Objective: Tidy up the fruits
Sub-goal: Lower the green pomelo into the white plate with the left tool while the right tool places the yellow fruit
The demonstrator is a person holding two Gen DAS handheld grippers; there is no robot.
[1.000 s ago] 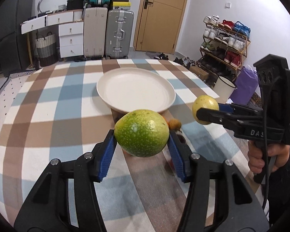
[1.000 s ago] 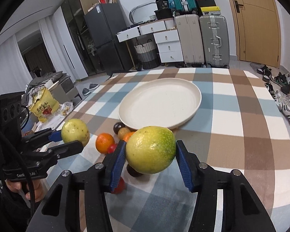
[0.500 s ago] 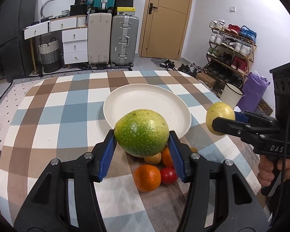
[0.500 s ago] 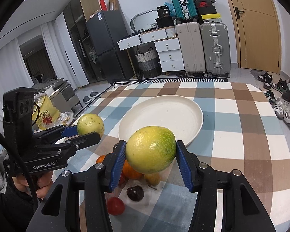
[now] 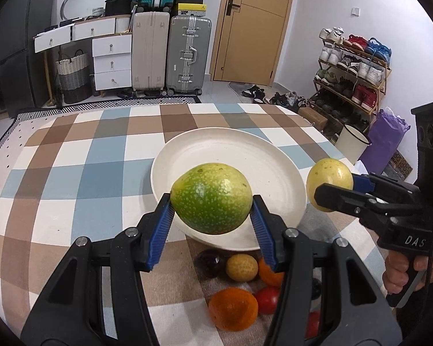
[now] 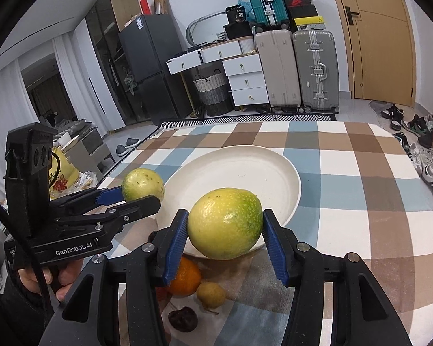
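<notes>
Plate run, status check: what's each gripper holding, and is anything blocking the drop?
Left gripper shut on green fruit. Right gripper shut on yellow-green fruit. Both poised at white plate, plate bare. Small fruits on cloth below, not blocking.

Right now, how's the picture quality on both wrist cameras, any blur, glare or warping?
Left wrist view: sharp, evenly lit, a small glare spot on the green fruit; fisheye bends the table edges, black corners. Right wrist view: also sharp, the yellow-green fruit crisp with a soft sheen; door and walls bow outward, dark vignette around the rim.
</notes>
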